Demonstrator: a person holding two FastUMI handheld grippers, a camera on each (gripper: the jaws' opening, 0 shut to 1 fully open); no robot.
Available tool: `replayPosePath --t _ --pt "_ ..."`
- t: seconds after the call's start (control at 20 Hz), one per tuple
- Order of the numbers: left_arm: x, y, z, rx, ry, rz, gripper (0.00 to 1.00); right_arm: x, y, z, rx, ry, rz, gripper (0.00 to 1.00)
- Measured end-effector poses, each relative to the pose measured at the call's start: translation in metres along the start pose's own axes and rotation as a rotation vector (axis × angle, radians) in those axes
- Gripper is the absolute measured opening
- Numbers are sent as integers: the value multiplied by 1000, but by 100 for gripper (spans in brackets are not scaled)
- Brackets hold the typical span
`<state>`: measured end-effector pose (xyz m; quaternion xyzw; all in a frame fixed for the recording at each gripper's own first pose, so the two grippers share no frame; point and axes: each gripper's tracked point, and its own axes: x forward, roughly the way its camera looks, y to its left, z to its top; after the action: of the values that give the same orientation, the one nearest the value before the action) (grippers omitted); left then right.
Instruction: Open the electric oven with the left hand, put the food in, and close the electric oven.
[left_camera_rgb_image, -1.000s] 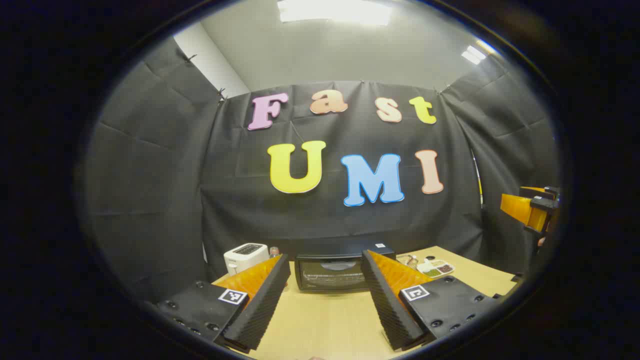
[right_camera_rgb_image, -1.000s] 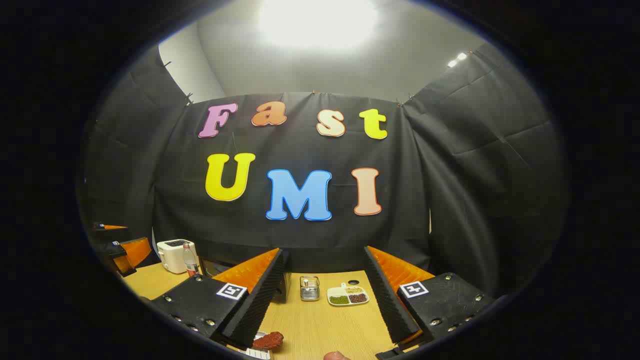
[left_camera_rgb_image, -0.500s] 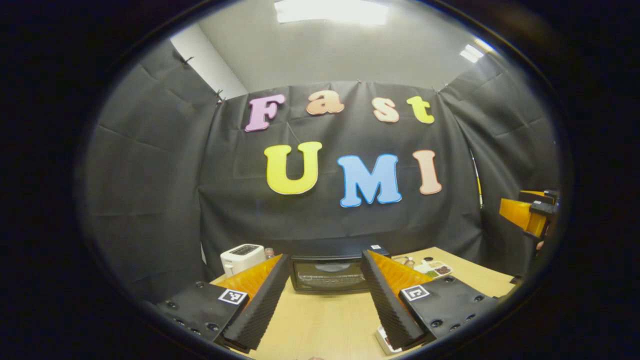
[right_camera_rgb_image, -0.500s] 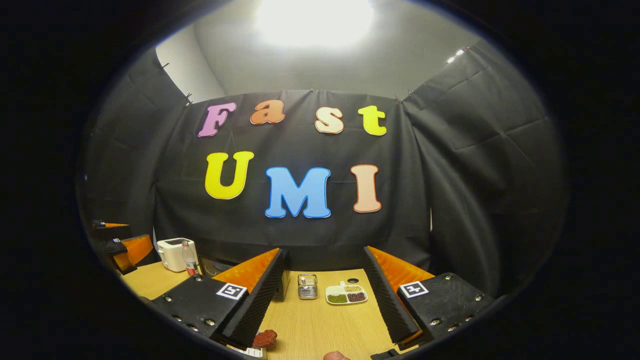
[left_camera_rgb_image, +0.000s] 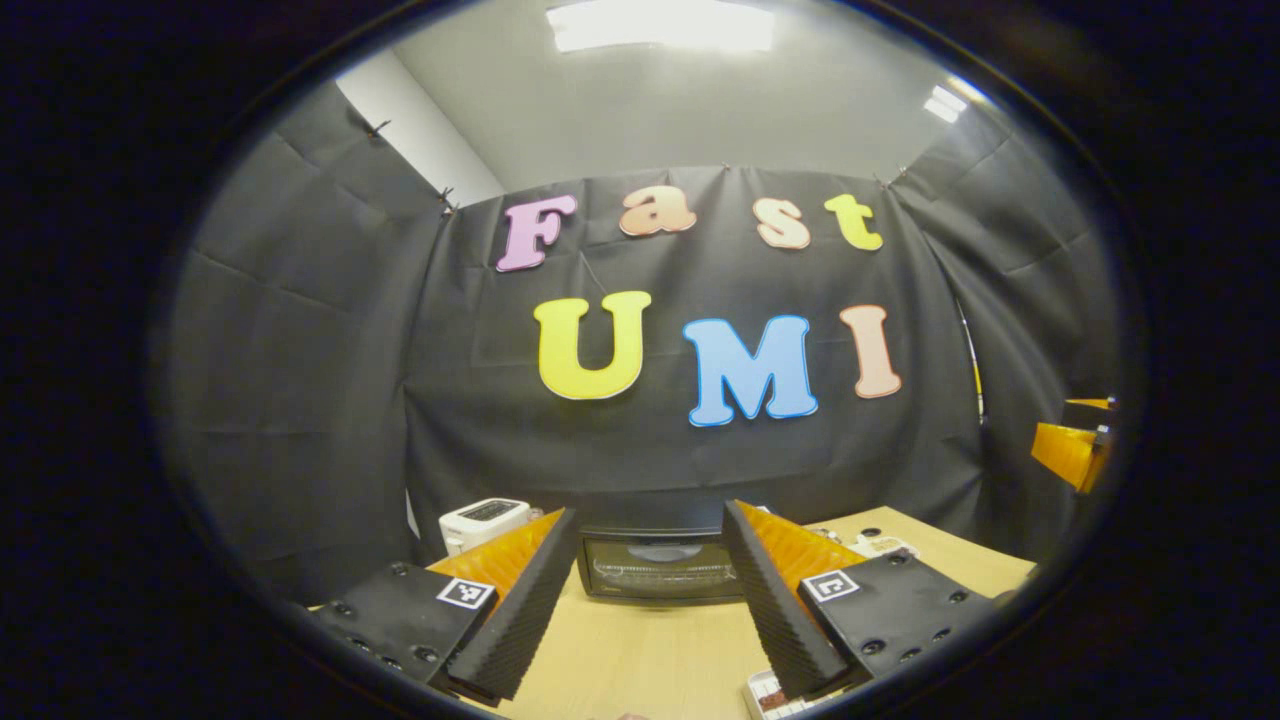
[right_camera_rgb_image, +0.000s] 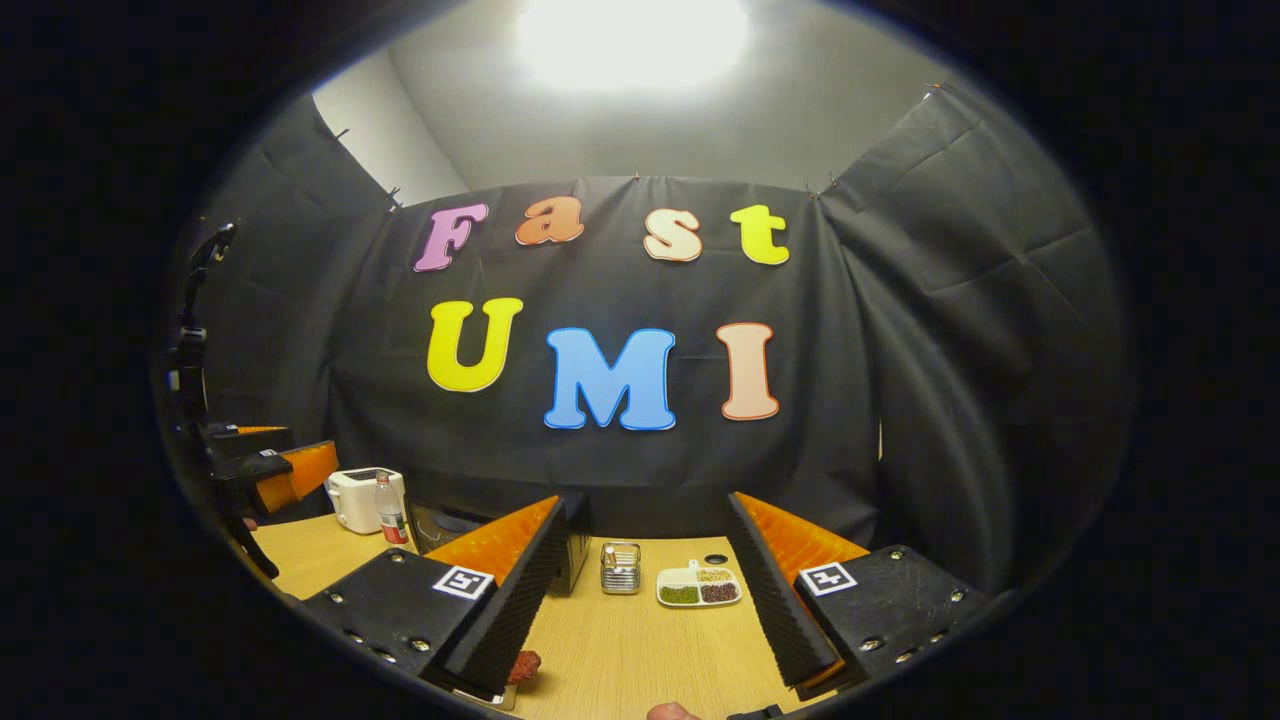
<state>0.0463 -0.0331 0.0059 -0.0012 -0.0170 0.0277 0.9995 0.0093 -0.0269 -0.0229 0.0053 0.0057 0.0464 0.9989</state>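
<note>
Facing the electric oven (left_camera_rgb_image: 660, 566), the left hand-held gripper (left_camera_rgb_image: 648, 600) hangs above the wooden surface (left_camera_rgb_image: 640, 655) with its 2 fingers wide apart and nothing between them. The oven door is closed. The right hand-held gripper (right_camera_rgb_image: 645, 600) is also spread open and empty; the reddish food (right_camera_rgb_image: 526, 664) lies just beside its left finger.

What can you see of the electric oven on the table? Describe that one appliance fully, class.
The electric oven is a low black box with a dark glass door, shut, through which a wire rack shows faintly. It stands upright on the wooden table against the black cloth wall, straight ahead between the left tool fingers, which are apart and short of it. Nothing touches it.
</note>
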Motion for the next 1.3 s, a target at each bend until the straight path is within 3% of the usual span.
replayPosePath --t 0.45,1.0,1.1,1.15,1.2,1.3 --pt "91 1 -18 29 1 -61 100 30 15 -1 12 1 -40 96" --pt "197 -20 -84 15 66 -175 100 54 24 -8 -44 27 -179 95" --pt "212 -23 -101 18 89 -188 91 54 24 -11 -52 40 -206 95" --pt "219 -25 -109 16 100 -194 100 54 24 -11 -57 47 -220 95" --pt "226 -26 -118 16 115 -199 96 54 24 -13 -64 51 -232 96" --pt "240 -28 -137 18 141 -204 100 54 24 -15 -77 63 -255 96"
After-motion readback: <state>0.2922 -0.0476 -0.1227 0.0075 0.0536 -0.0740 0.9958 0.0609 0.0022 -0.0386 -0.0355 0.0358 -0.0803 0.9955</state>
